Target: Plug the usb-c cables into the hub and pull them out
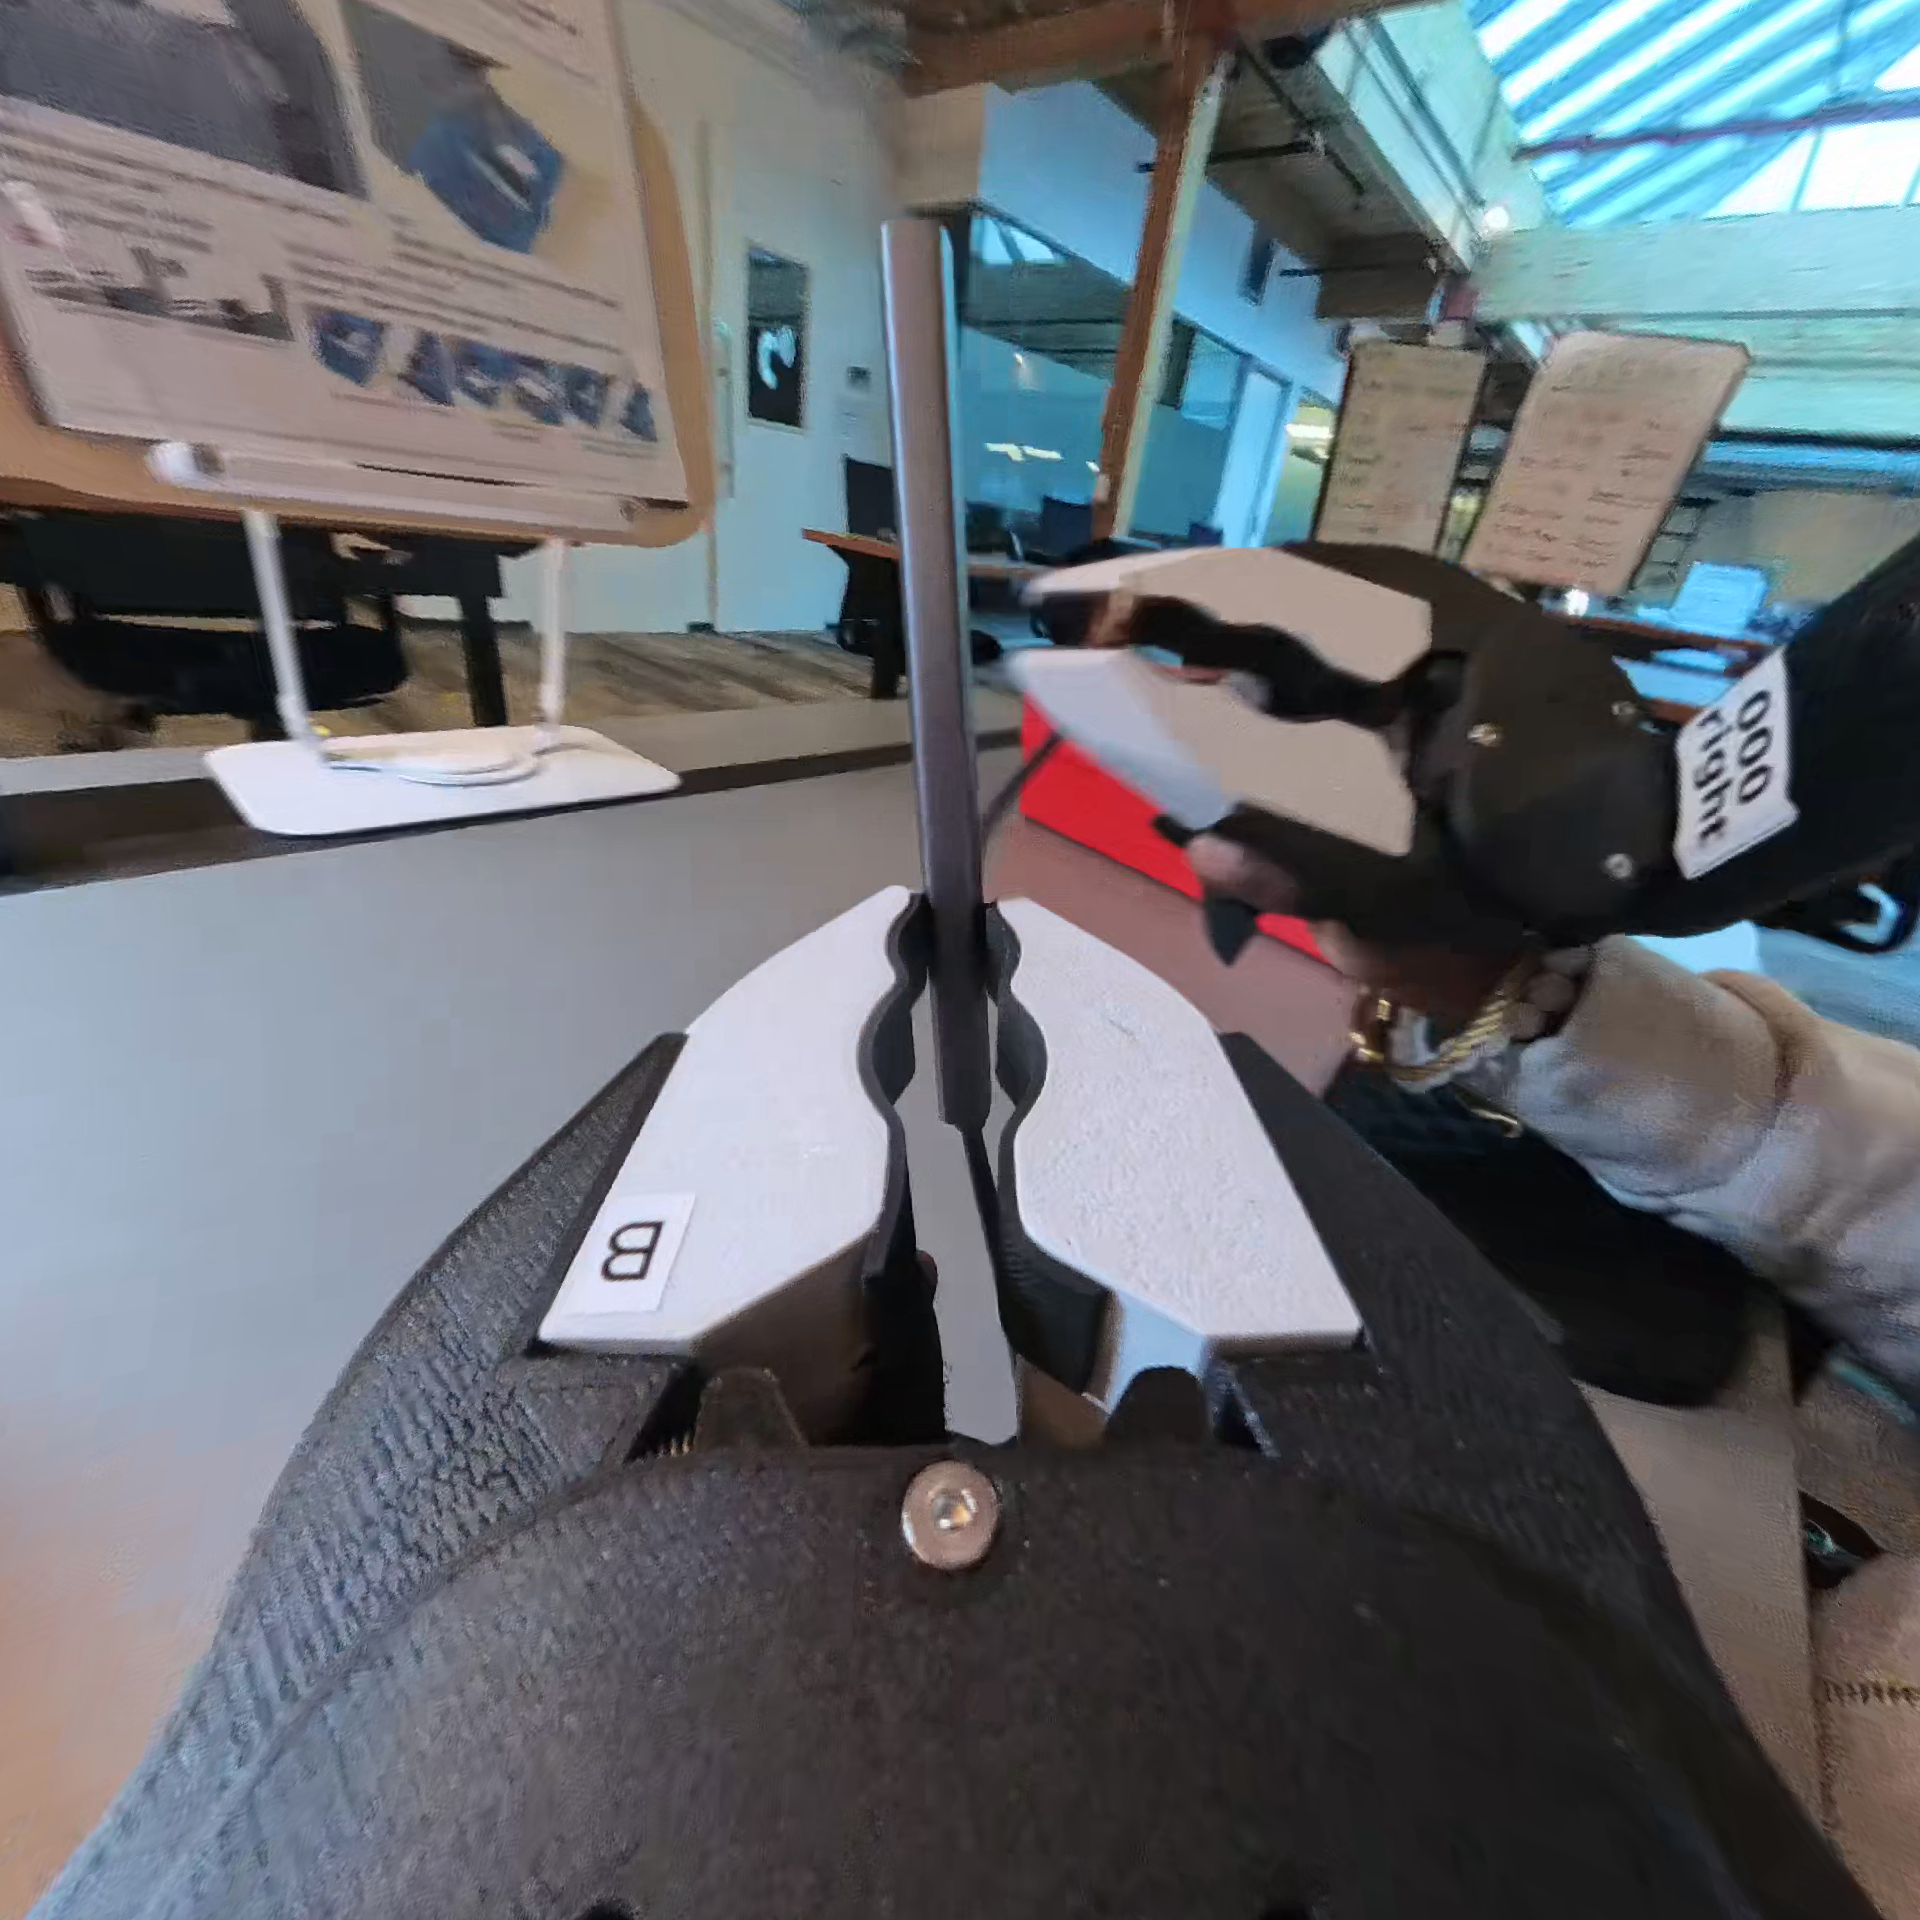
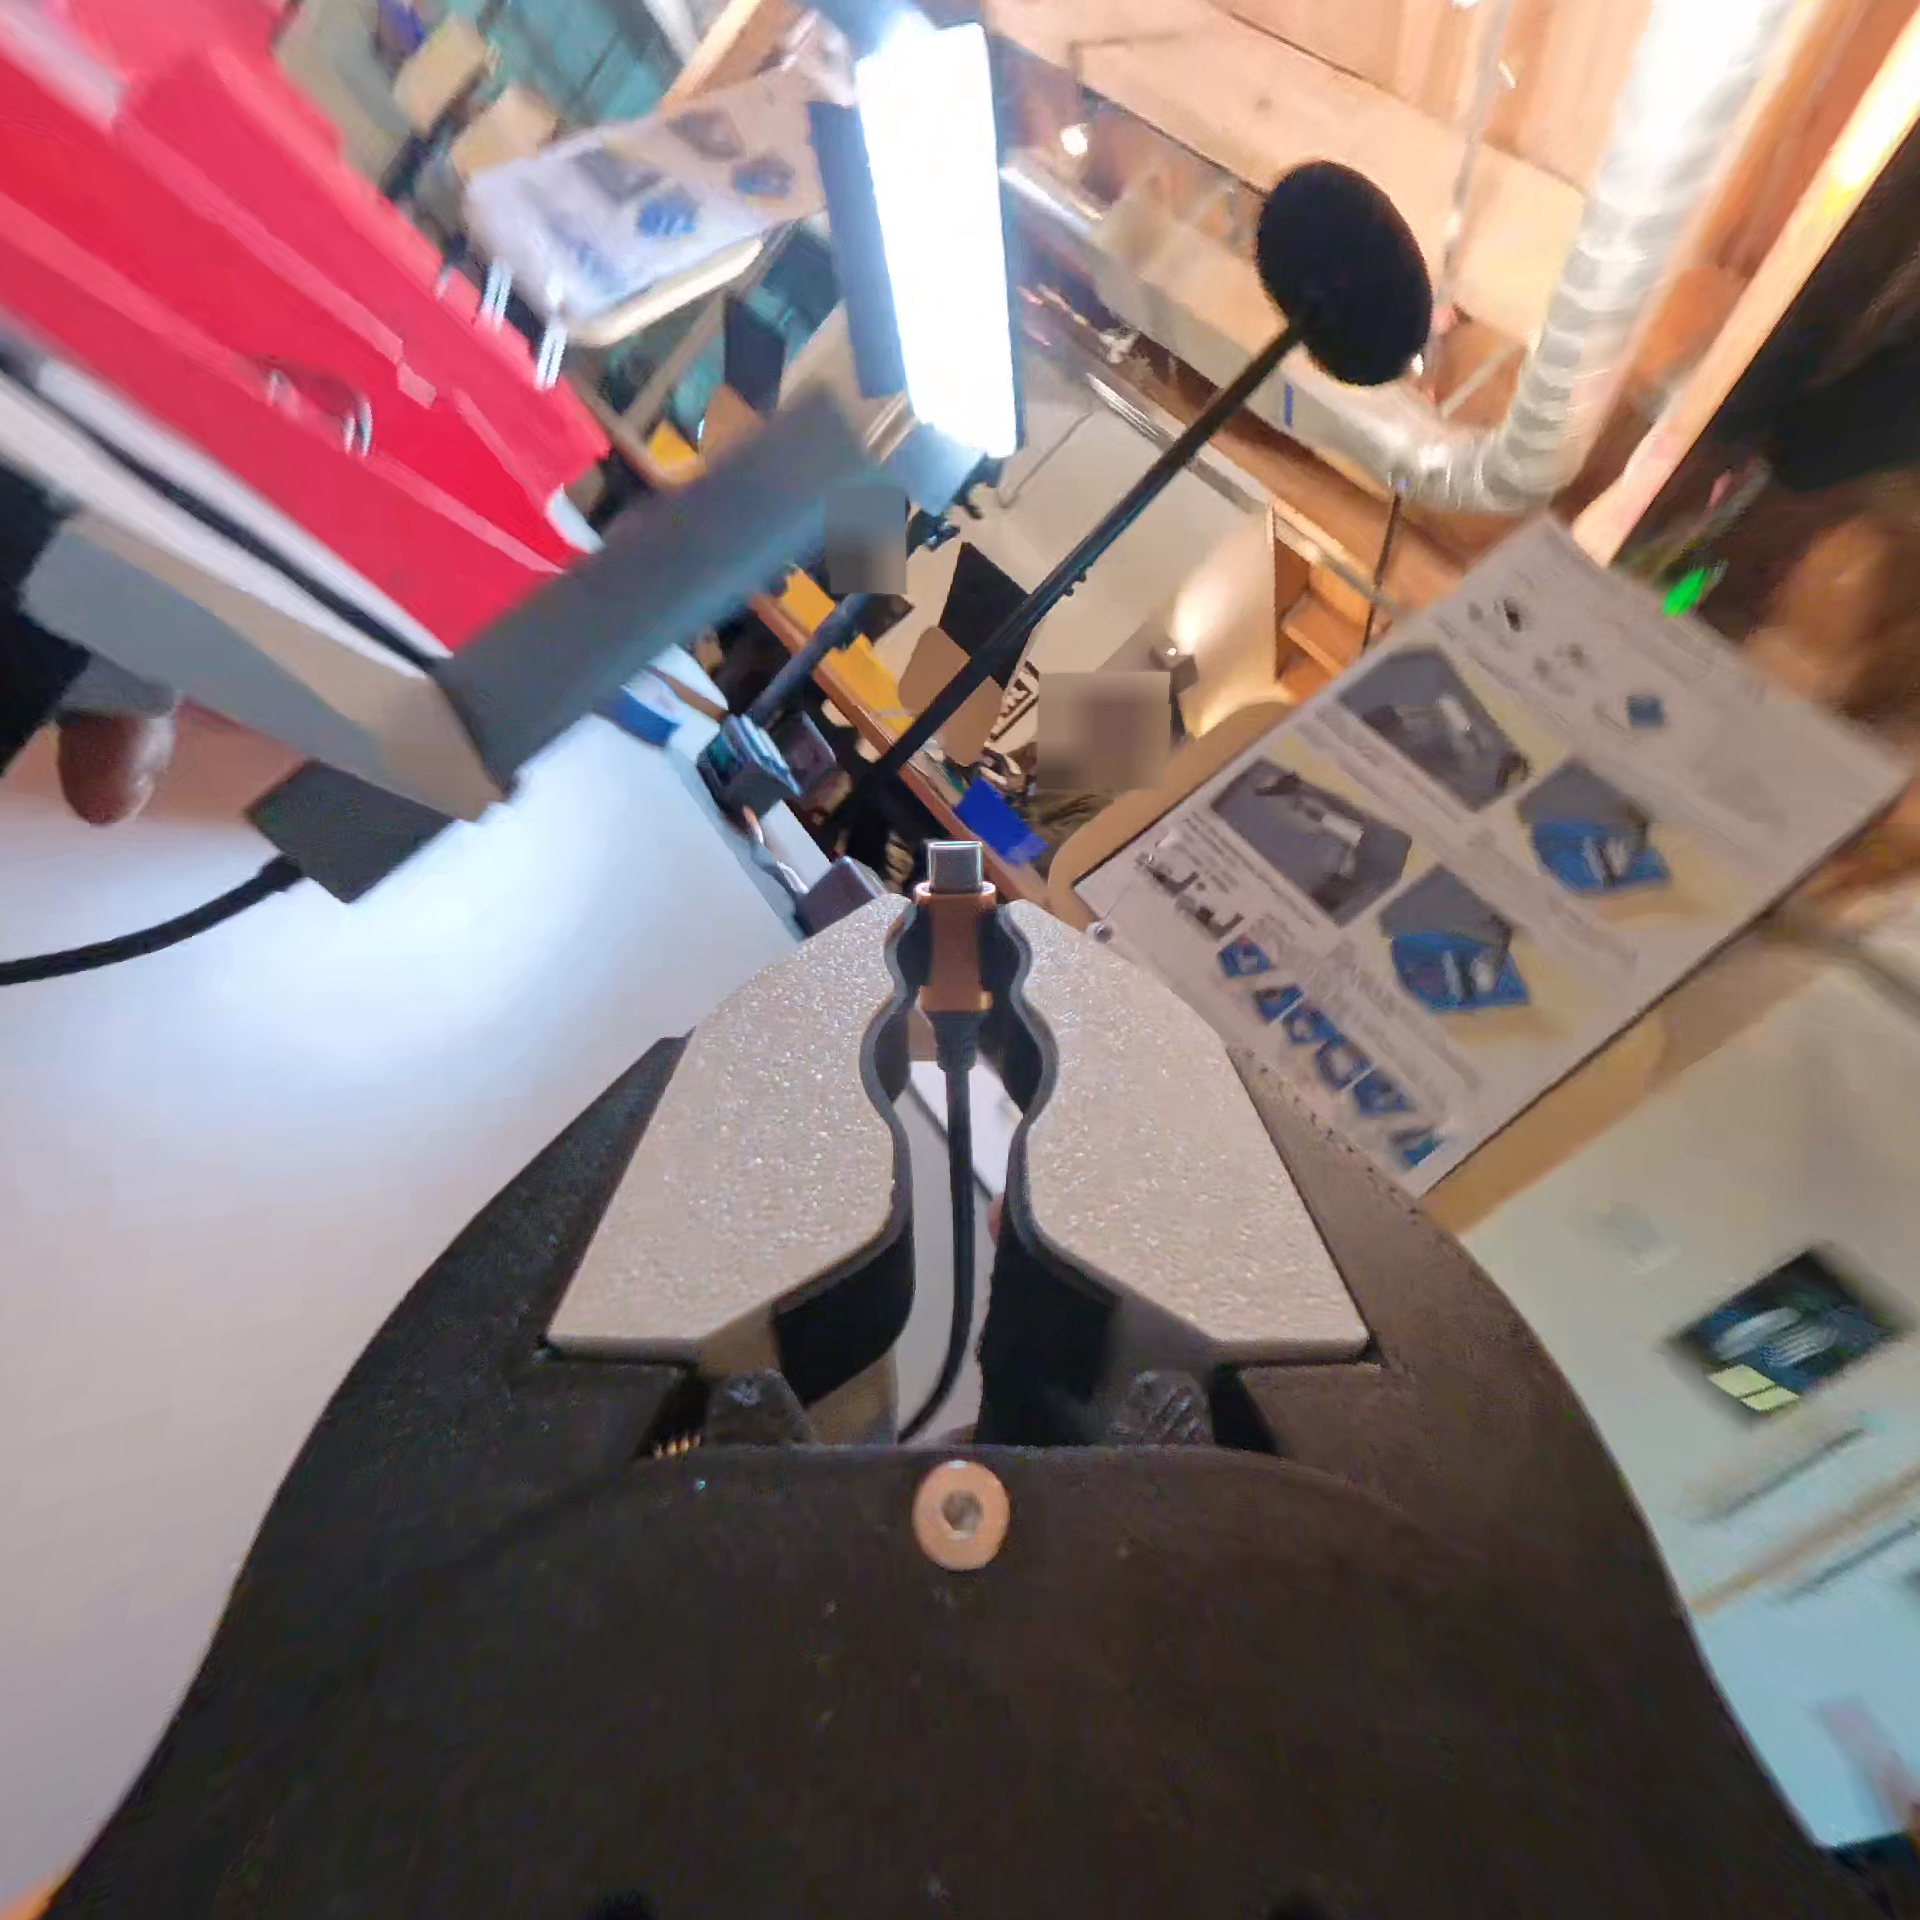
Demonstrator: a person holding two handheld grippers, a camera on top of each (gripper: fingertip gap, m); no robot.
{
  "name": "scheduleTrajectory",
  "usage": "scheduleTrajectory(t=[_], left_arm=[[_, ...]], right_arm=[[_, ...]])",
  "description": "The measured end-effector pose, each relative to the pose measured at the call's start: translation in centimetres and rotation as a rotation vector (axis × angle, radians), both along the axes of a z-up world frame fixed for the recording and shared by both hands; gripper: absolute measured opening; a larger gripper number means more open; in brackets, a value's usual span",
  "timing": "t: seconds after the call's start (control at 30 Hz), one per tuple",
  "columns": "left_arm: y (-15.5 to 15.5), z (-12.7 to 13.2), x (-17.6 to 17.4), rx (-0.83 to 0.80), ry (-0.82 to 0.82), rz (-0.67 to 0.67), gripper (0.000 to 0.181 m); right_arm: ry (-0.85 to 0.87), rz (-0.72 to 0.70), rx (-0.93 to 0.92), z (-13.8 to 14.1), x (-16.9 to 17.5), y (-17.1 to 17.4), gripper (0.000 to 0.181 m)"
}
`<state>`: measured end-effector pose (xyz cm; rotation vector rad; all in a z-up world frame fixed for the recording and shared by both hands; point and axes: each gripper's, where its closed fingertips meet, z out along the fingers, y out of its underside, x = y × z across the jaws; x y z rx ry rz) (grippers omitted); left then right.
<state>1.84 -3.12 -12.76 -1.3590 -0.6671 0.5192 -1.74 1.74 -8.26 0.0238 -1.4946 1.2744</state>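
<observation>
Your left gripper (image 1: 951, 925) clamps the grey hub (image 1: 925, 582) edge-on, its body sticking out past the fingertips above the table (image 1: 416, 1039). Your right gripper (image 2: 951, 925) pinches the copper-collared usb-c cable (image 2: 954, 966), plug bare and pointing forward, apart from the hub

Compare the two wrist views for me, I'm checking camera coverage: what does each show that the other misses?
Left wrist only: the left hand-held gripper shut on the hub's narrow end, and a white stand base on the table.
Right wrist only: the right hand-held gripper shut on the copper usb-c plug, plus a microphone.
Both: the grey hub and red bin.
</observation>
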Motion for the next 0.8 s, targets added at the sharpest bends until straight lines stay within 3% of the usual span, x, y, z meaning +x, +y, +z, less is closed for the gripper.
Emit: scheduleTrajectory(t=[0.07,0.13,0.27,0.37,0.47,0.53,0.6,0.7,0.8], left_arm=[[-1.7,0.8,-0.1,0.097,0.01,0.006,0.01],[-2.6,1.4,0.0,0.194,0.001,-0.017,0.01],[-2.1,1.1,0.1,0.159,0.004,-0.027,0.01],[-1.4,0.9,0.4,0.111,0.019,-0.034,0.01],[-1.6,0.9,0.3,0.122,0.016,-0.031,0.01],[-1.9,1.0,0.2,0.151,0.002,-0.03,0.01],[-2.2,1.0,0.0,0.178,-0.014,-0.027,0.01],[-2.4,1.0,-0.1,0.2,-0.026,-0.021,0.01],[-2.3,0.9,-0.1,0.187,-0.025,-0.023,0.01]], right_arm=[[-0.127,0.048,-0.203,1.8,-0.5,3.0,0.012],[-0.158,0.11,-0.416,5.6,0.2,6.1,0.011],[-0.089,0.138,-0.618,13.1,2.9,11.8,0.012],[0.05,0.016,-0.629,18.4,5.3,16.8,0.012],[0.139,-0.247,-0.495,21.3,5.4,21.7,0.012],[0.156,-0.398,-0.401,21.8,4.4,24.7,0.012],[0.153,-0.446,-0.308,21.0,3.5,26.4,0.012],[0.104,-0.608,-0.157,17.2,1.0,29.6,0.012],[0.231,-0.649,0.0,13.1,-0.1,30.5,0.013]])
